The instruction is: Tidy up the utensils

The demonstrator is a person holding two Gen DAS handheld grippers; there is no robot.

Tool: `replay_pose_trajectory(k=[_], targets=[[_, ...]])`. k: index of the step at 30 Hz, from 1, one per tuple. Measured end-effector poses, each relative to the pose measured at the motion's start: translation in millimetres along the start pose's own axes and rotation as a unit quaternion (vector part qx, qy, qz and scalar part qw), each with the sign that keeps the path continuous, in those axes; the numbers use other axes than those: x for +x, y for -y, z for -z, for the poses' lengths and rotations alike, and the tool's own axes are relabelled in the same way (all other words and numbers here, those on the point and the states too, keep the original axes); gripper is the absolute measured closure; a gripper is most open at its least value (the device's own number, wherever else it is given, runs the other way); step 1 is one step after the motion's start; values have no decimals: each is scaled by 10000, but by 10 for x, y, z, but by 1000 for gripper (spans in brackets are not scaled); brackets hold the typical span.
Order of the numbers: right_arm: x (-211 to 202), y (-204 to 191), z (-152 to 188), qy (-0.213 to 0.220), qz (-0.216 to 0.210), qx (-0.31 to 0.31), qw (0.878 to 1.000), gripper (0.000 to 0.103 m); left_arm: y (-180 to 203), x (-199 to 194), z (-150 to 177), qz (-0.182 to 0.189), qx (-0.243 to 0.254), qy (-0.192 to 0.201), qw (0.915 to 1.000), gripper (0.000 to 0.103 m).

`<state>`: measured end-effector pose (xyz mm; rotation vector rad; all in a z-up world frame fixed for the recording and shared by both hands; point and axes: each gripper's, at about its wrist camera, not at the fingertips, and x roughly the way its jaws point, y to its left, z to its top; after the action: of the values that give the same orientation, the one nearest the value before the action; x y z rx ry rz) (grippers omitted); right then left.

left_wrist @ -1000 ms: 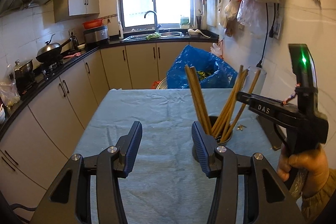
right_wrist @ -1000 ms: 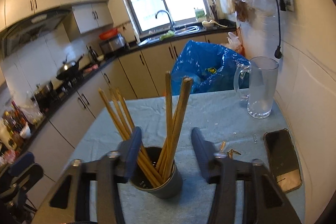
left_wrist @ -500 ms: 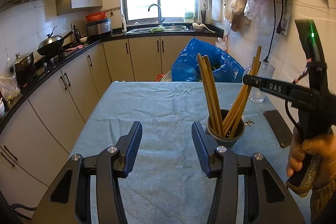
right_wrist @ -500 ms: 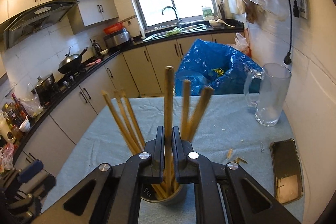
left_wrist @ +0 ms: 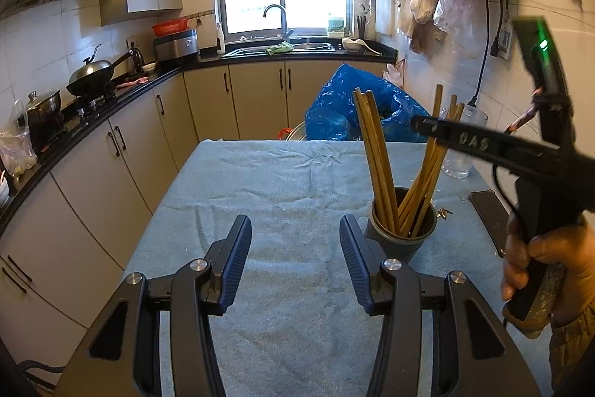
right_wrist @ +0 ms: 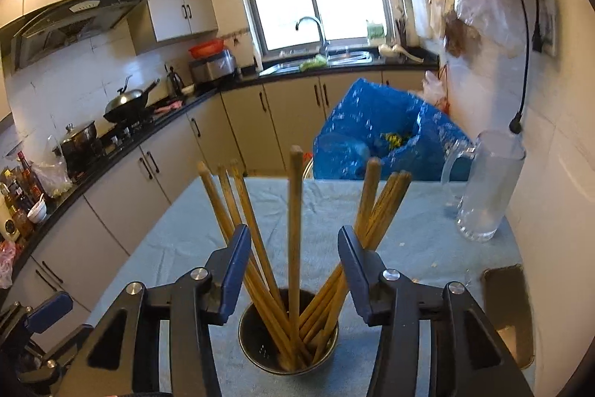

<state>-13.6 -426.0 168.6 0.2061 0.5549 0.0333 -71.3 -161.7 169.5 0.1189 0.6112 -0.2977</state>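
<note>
The counter [left_wrist: 282, 173], covered with a pale blue towel, carries everything, and I take the metal cup [right_wrist: 288, 341] as the landmark: it stands on the right part of the counter, with a glass jug [right_wrist: 487, 188] behind it to the right and a dark phone [right_wrist: 507, 311] just to its right. Inside the cup stand the chopsticks [right_wrist: 295, 233], their long axis nearly upright and fanning outward at the top. The right claw [right_wrist: 293, 266] is directly above the cup and close to it, its jaws are opening, and one upright chopstick stands between the pads without being pressed. Half a second earlier the same claw was clamped on that chopstick, so it seems to me the stick was just let go into the cup. The left claw [left_wrist: 295, 259] is to the left of the cup and a little before it, jaws apart with nothing between them, and it has hardly changed since the earlier frame. The right hand [left_wrist: 546, 270] is clearly the nearer one to the cup for any following move
</note>
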Motion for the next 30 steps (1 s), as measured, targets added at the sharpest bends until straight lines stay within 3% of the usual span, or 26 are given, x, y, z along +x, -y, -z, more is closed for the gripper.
replay_pose_trajectory(k=[3,7,14,21,25,30], targets=[[-154,-18,-54,211,65,5,9998,47,14,-30,28,15,-12,4,10000,51],[-434,9,-93,538,110,75,9985,44,17,-126,70,-59,36,152,9999,37],[-958,-28,-25,1005,138,54,9948,36,77,-418,213,-474,201,665,9965,22],[-1156,-94,226,895,127,83,9959,33,80,-717,369,-710,149,1099,9913,8],[-1226,-109,635,571,46,251,9980,30,20,-832,504,-770,-59,1170,9901,2],[-1241,-121,1178,210,260,408,9986,29,-1,-956,699,-837,-246,1176,9892,0]])
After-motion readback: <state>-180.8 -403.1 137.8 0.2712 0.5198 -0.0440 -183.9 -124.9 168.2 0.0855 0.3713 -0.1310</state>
